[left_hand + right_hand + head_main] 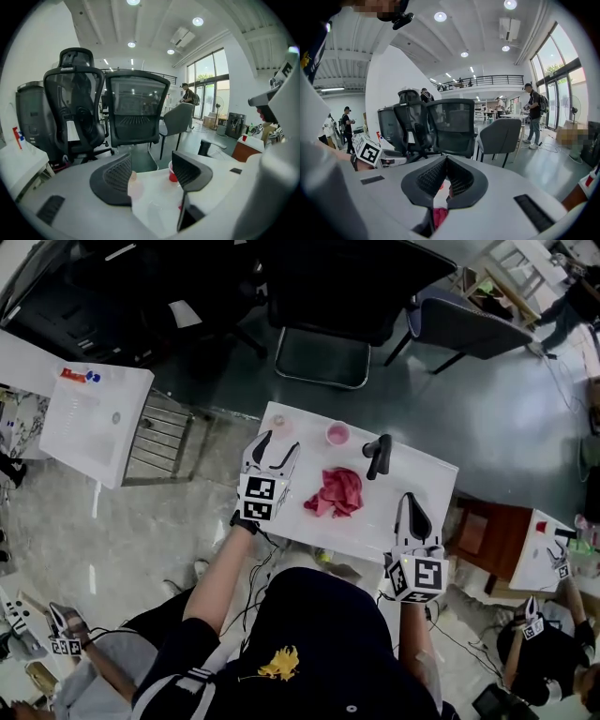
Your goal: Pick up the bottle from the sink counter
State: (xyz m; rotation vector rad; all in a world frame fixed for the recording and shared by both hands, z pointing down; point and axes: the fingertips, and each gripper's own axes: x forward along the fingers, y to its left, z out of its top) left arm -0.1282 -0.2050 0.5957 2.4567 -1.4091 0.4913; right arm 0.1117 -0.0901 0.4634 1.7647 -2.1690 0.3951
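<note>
White worktop (431, 474) is seen from above, with the person standing at its near edge. A black office chair (328, 296) is parked on the floor beyond the far edge.

Left gripper (280, 442) is held over the far left corner. Its fingers (115, 180) are spread apart, moderately wide, with nothing pressed between the pads. Right gripper (410, 498) is held over the near right part of the worktop. Its fingers (459, 180) are closed tip to tip and nothing is held.

A crumpled red cloth (336, 491) is lying near the middle of the worktop, between the two grippers. It is also glimpsed below the closed fingers in the right gripper view. A black tap (378, 456) is standing right of the cloth, toward the far edge. A small pink cup (337, 434) is set upright at the far edge, left of the tap.

The bottle (278, 424), clear with a pale pinkish top, is at the far left corner, just ahead of the left fingertips. In the left gripper view it (138, 187) is framed in the gap beside the left finger. Contact cannot be confirmed.
</note>
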